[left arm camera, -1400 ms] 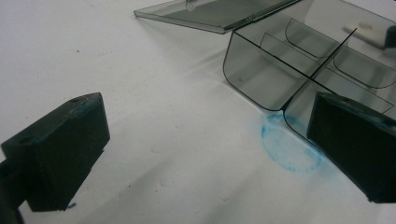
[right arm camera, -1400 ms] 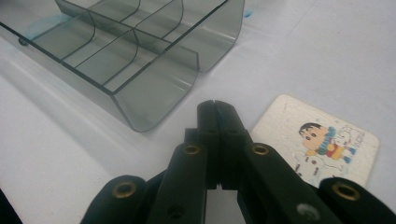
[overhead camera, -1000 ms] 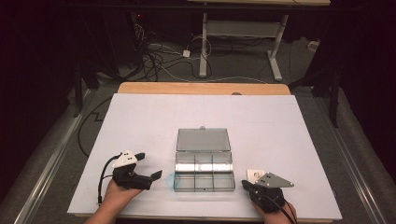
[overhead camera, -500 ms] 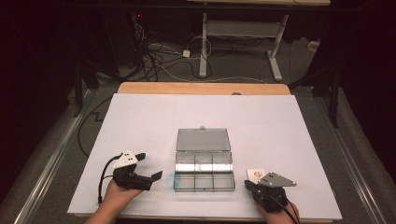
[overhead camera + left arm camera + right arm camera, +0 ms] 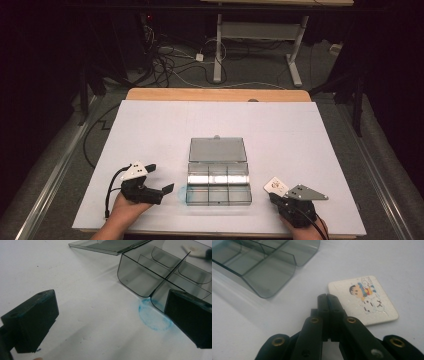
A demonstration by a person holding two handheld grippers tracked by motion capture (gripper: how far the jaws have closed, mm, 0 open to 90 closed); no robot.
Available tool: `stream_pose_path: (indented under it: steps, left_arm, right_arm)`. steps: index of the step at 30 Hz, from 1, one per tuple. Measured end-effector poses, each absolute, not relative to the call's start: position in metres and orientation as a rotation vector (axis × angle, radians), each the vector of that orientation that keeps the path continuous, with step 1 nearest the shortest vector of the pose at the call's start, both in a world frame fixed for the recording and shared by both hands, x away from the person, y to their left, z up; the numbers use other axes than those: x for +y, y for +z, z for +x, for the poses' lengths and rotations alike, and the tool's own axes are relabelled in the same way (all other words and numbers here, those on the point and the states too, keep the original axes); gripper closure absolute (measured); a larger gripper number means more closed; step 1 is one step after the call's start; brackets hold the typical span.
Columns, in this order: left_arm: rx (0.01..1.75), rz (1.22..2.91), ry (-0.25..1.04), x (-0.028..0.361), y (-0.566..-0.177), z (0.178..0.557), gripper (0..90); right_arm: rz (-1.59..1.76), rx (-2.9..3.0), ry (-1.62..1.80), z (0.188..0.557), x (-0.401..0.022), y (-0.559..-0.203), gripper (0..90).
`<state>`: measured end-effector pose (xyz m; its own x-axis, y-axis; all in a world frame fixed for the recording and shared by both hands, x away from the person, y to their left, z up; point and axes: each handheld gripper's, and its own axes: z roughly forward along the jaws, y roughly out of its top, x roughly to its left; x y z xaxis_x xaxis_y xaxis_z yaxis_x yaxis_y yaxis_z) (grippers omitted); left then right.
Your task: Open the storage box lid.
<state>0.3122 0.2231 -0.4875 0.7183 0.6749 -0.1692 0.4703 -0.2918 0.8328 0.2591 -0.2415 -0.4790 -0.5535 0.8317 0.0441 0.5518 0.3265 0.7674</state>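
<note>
A smoky clear compartment box point(image 5: 218, 175) lies with its lid point(image 5: 217, 149) folded flat behind it; its cells look empty. My left gripper point(image 5: 160, 178) rests open left of the box, and its jaws point(image 5: 107, 322) stand wide apart around bare table by the box's point(image 5: 155, 277) corner. A small white card point(image 5: 276, 186) with a cartoon figure lies right of the box. My right gripper point(image 5: 274, 197) sits just near of the card. Its jaws point(image 5: 327, 296) are shut with nothing between them, tips at the card's point(image 5: 364, 300) left edge.
A faint blue ring-shaped smudge point(image 5: 152, 317) marks the white table cover point(image 5: 150, 130) by the box's front left corner. The wooden table edge point(image 5: 215, 94) shows at the far side. Beyond it are cables and desk legs on the dark floor.
My right hand has edged slightly to the right beside the card. The left gripper, the box and the card have stayed where they were.
</note>
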Motion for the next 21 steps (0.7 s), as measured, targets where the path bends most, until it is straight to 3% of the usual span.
stream_pose_path:
  steps: [9,21]
  left_arm:
    - [0.876,1.948,0.265,0.223,-0.488,0.312,0.0]
    - [0.857,1.961,0.267,0.221,-0.488,0.311,0.0]
  right_arm:
    - [1.188,2.175,1.179,0.258,-0.253,-0.458,59.1]
    - [1.236,2.190,1.106,0.283,-0.258,-0.463,1.4]
